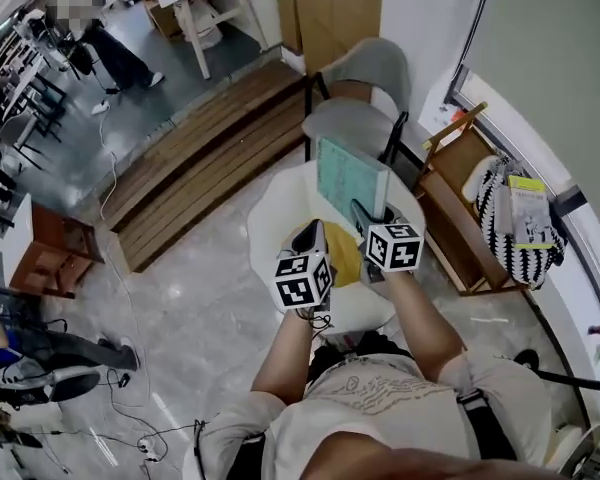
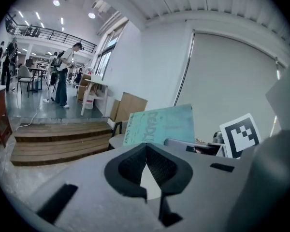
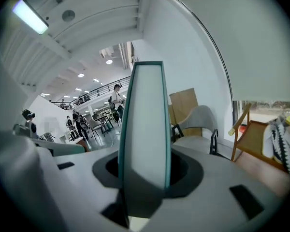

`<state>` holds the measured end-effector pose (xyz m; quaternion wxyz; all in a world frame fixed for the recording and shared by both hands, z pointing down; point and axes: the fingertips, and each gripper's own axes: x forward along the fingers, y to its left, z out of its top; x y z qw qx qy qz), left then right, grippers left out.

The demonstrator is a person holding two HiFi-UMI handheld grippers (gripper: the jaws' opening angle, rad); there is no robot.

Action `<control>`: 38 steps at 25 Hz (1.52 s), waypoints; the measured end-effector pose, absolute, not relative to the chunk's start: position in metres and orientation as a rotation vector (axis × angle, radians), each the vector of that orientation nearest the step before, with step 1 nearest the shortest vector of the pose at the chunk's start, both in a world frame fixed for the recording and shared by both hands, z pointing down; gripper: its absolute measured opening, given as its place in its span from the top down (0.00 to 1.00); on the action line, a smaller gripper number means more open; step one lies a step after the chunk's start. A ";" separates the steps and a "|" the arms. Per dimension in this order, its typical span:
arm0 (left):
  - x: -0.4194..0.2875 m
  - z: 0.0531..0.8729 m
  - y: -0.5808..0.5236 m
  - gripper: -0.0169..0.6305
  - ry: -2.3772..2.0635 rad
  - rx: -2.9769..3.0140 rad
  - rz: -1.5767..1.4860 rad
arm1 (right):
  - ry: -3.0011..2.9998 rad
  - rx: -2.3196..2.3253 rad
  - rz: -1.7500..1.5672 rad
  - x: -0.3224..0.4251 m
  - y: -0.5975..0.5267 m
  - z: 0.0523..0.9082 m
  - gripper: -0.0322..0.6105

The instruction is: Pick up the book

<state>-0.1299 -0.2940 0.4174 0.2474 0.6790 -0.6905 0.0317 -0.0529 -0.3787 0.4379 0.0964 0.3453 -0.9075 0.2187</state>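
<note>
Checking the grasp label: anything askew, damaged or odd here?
Nothing is damaged or spilled. The book is clamped in the right gripper at one edge only, so most of it sticks out unsupported beyond the jaws. The left gripper is beside it, shut on nothing.

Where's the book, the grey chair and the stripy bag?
book (image 1: pixel 352 176): head view, on its green cover.
grey chair (image 1: pixel 368 66): head view, on its backrest.
stripy bag (image 1: pixel 494 230): head view, on its patterned side.

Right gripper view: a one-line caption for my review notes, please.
Right gripper shut on the teal book, its page edge facing the camera, with a grey chair beyond.
</note>
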 end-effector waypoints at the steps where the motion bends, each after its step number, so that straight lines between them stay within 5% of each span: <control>1: -0.129 0.406 -0.293 0.94 -1.895 1.863 0.082 | -2.712 1.032 0.617 -0.051 -0.377 0.422 0.68; 13: -0.132 0.289 -0.297 0.94 -2.047 2.055 0.060 | -2.960 1.118 0.212 -0.044 -0.352 0.274 0.68; 38: -0.117 0.280 -0.331 0.94 -2.022 2.182 0.112 | -2.971 1.221 0.167 -0.030 -0.375 0.270 0.68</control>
